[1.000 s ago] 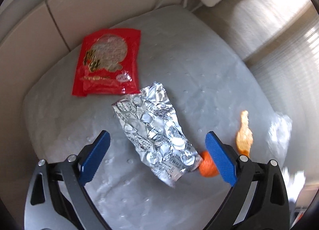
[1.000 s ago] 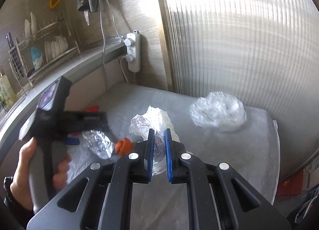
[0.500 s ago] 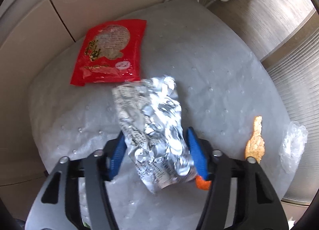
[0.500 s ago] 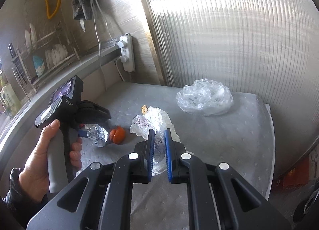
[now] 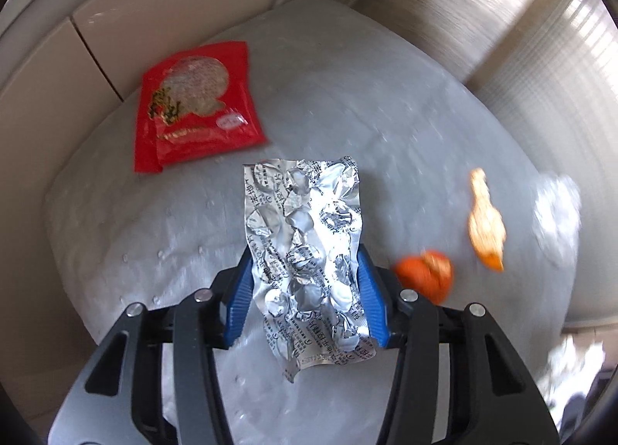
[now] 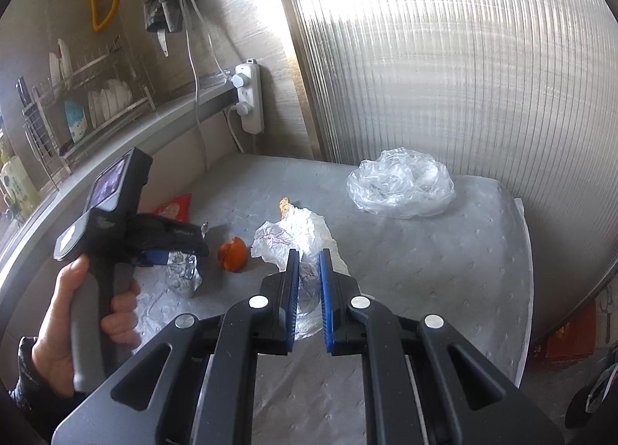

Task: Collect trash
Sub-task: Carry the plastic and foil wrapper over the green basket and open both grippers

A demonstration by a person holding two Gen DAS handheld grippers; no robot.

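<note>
A crumpled silver foil blister pack [image 5: 301, 205] stands between the blue pads of my left gripper [image 5: 305, 252]. Its jaws are closing and both pads press on the pack's sides. In the right wrist view a hand holds that gripper [image 6: 162, 257] over the mat's left part, the foil pack [image 6: 183, 275] hanging from it. My right gripper [image 6: 309, 255] is shut on a crumpled white wrapper [image 6: 286, 232]. On the grey mat [image 5: 386, 116] lie a red snack packet [image 5: 193, 105], an orange peel [image 5: 425, 275] and a yellowish peel strip [image 5: 484, 221].
A clear crumpled plastic bag [image 6: 401, 184] lies at the mat's far right, against a ribbed translucent wall [image 6: 463, 58]. A white power strip [image 6: 251, 97] hangs on the back wall. A dish rack [image 6: 77, 112] stands on the counter to the left.
My left gripper's jaws went from wide open to closed around the foil pack and rolled, so the pack now stands straight between them. The right gripper kept its hold on the white wrapper.
</note>
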